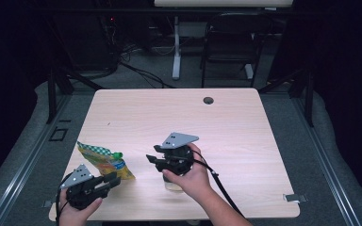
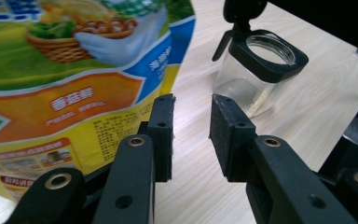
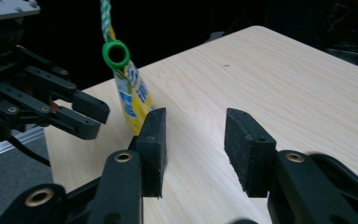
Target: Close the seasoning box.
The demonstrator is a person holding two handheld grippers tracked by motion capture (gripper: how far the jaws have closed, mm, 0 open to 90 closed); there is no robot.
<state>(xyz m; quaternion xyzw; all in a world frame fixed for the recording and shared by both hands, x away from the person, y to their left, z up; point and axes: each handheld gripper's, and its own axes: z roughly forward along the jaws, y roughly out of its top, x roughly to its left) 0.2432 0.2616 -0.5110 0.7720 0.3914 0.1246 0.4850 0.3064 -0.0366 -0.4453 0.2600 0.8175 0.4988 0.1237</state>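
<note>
I've got both grippers closing in on the yellow-green printed snack pouch w/ green cap [image 1: 104, 160], lying at table's [image 1: 245, 141] left-front. Left gripper [image 2: 191, 135] & right gripper [image 3: 193, 149] both released, empty. Next, probably: left pinches pouch edge.

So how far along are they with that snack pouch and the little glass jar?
Early days, it seems. Done: the glass jar sits open on the table, with no lid on it. In hand: nothing yet; the left gripper is open beside the yellow spouted pouch, and the right gripper is open too. Left, probably: grasping the pouch and bringing it to the jar.
</note>
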